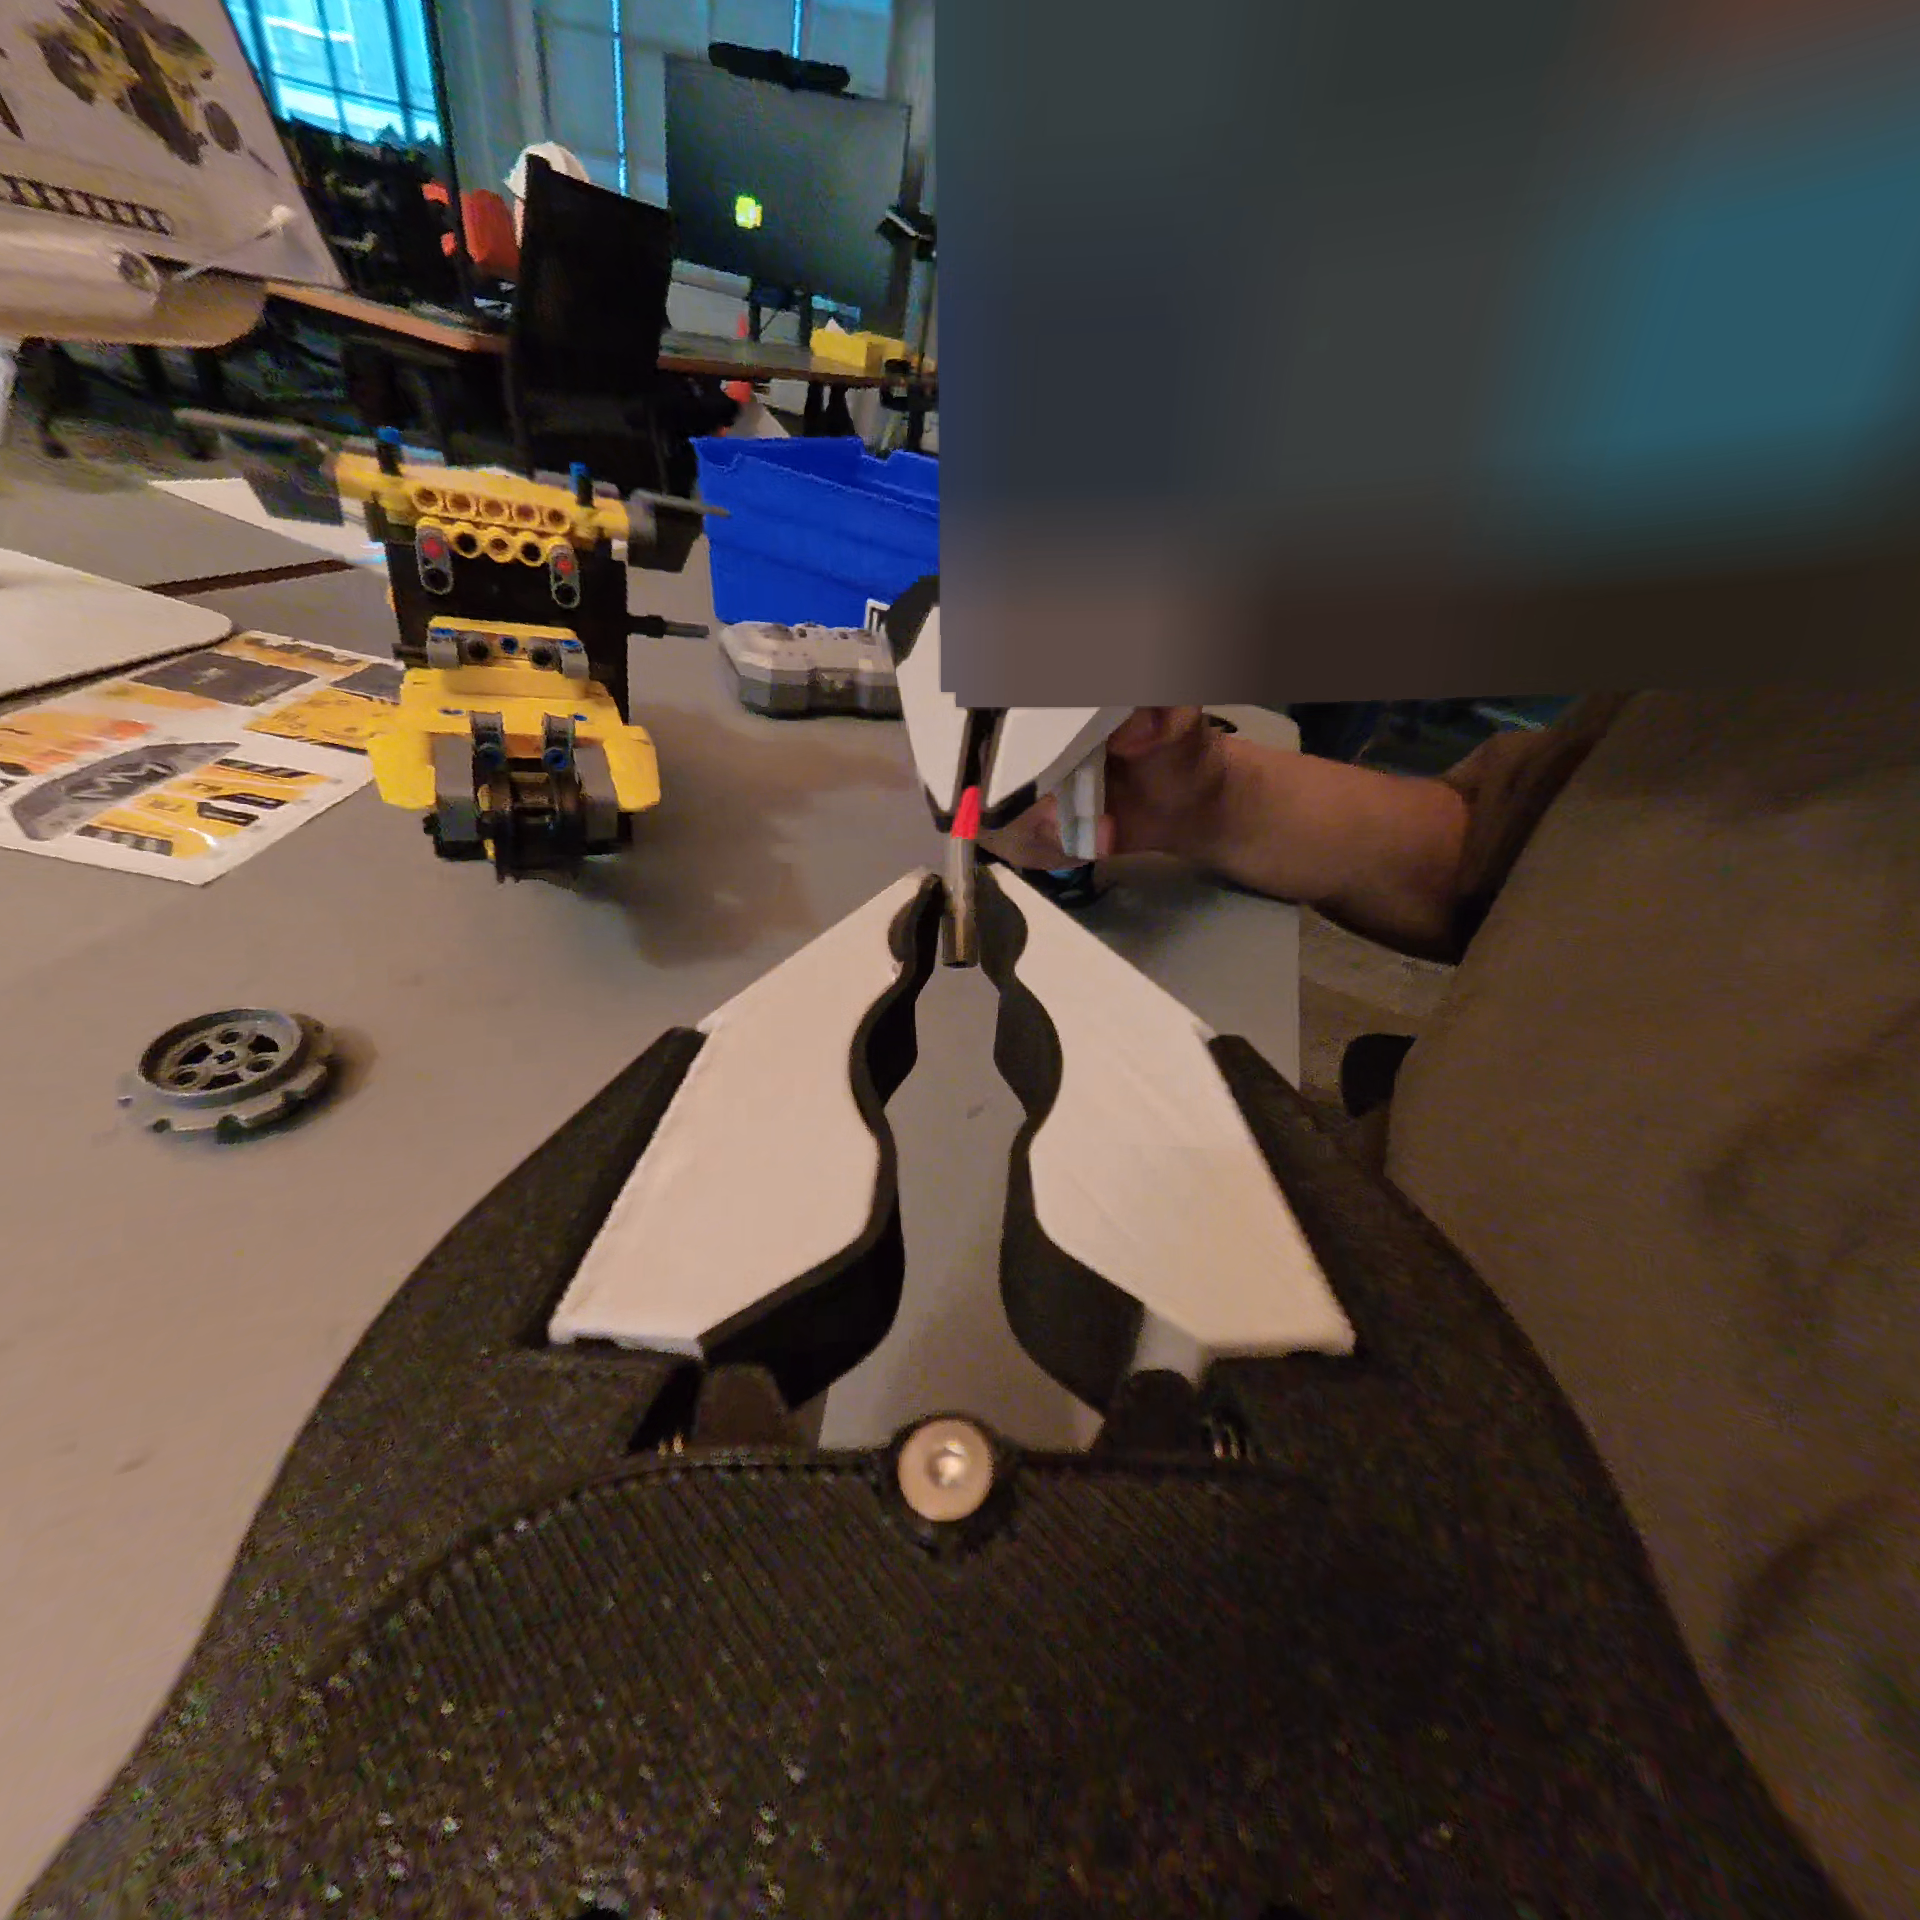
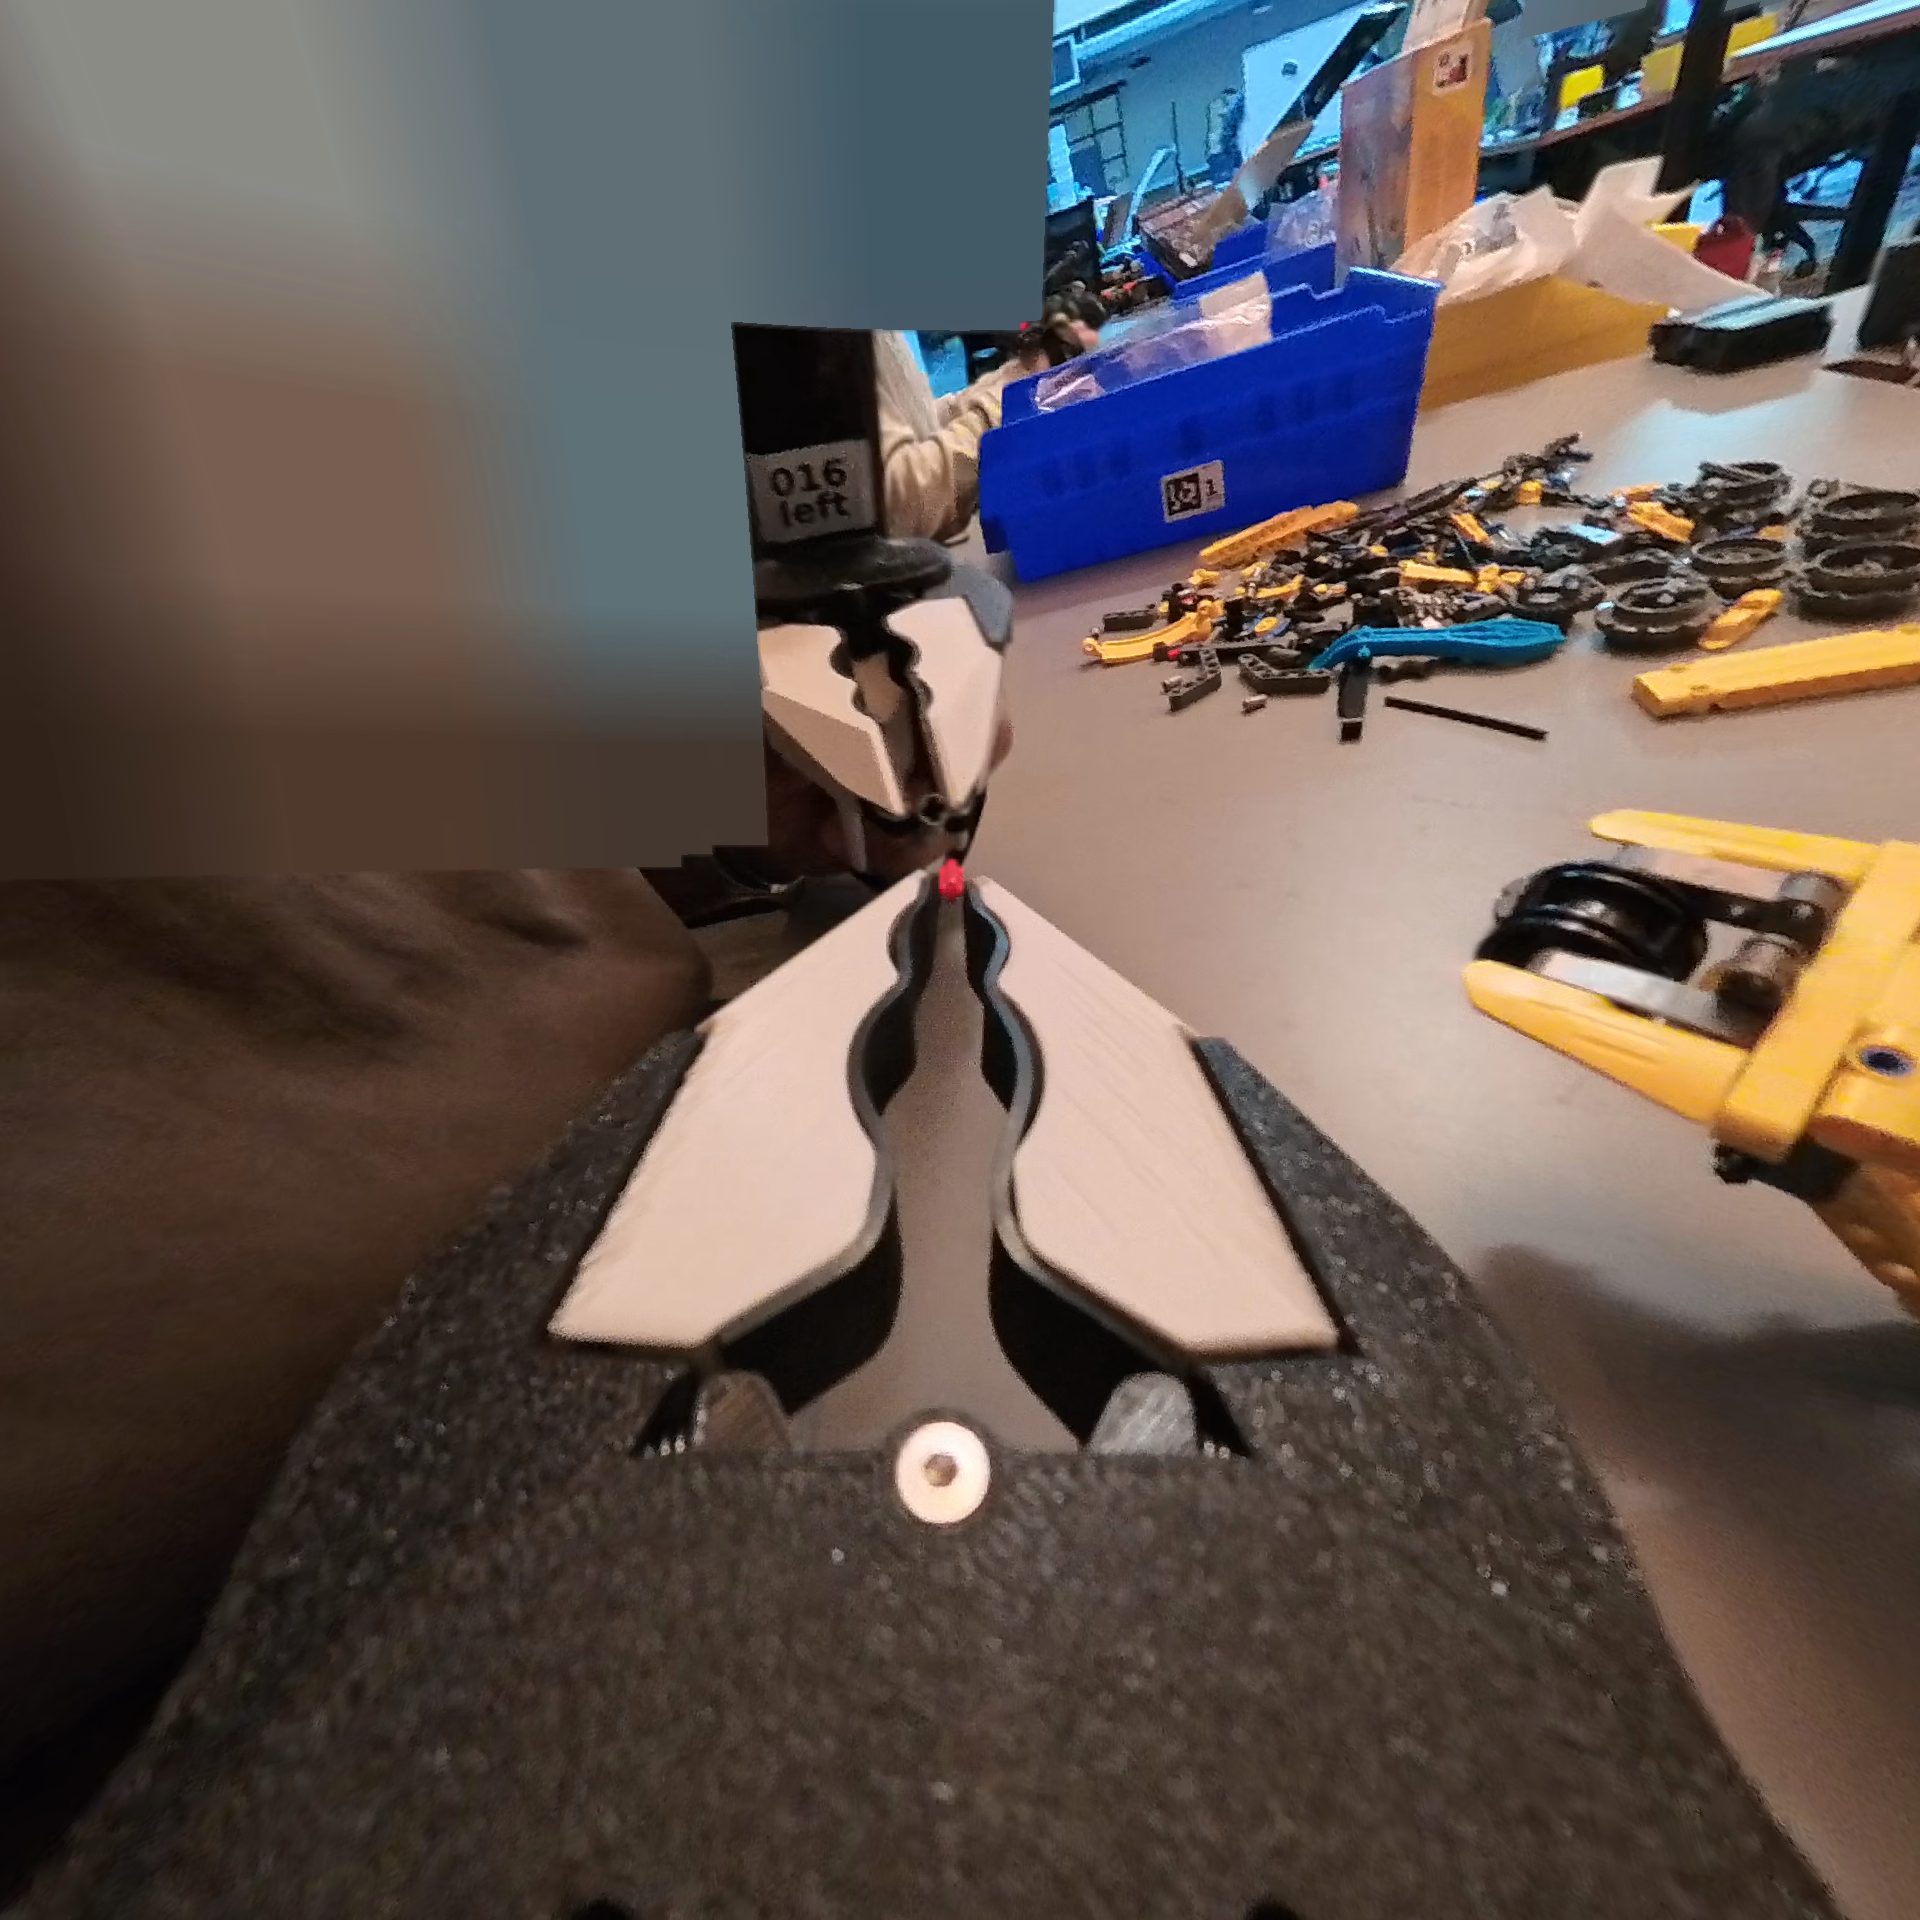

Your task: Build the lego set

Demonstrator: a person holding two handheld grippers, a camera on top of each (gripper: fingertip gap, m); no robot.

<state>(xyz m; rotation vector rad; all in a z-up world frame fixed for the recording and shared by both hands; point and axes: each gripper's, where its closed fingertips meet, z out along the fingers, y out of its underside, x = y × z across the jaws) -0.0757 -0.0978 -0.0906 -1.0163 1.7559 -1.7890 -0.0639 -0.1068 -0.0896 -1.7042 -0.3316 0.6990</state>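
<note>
In the left wrist view my left gripper [image 1: 958, 912] is shut on a short grey tube-shaped piece [image 1: 961, 914], held upright between the fingertips above the grey table [image 1: 416, 1039]. A small red pin [image 1: 966, 816] sits at the tube's top end, in line with it. My right gripper [image 1: 971, 795] comes down from above and is shut on that red pin. In the right wrist view the red pin [image 2: 948, 881] is pinched at my right gripper's [image 2: 948, 891] tips. The left gripper [image 2: 938, 816] faces it just beyond, tip to tip.
A yellow and black brick-built vehicle [image 1: 514, 665] stands left of the grippers, with a sticker sheet [image 1: 177, 748] and a grey wheel hub [image 1: 231, 1070] nearby. A blue bin [image 2: 1205, 436], a pile of loose parts [image 2: 1455, 592] and a yellow assembly [image 2: 1766, 997] lie to the right. The tips of both grippers are at nearly the same place.
</note>
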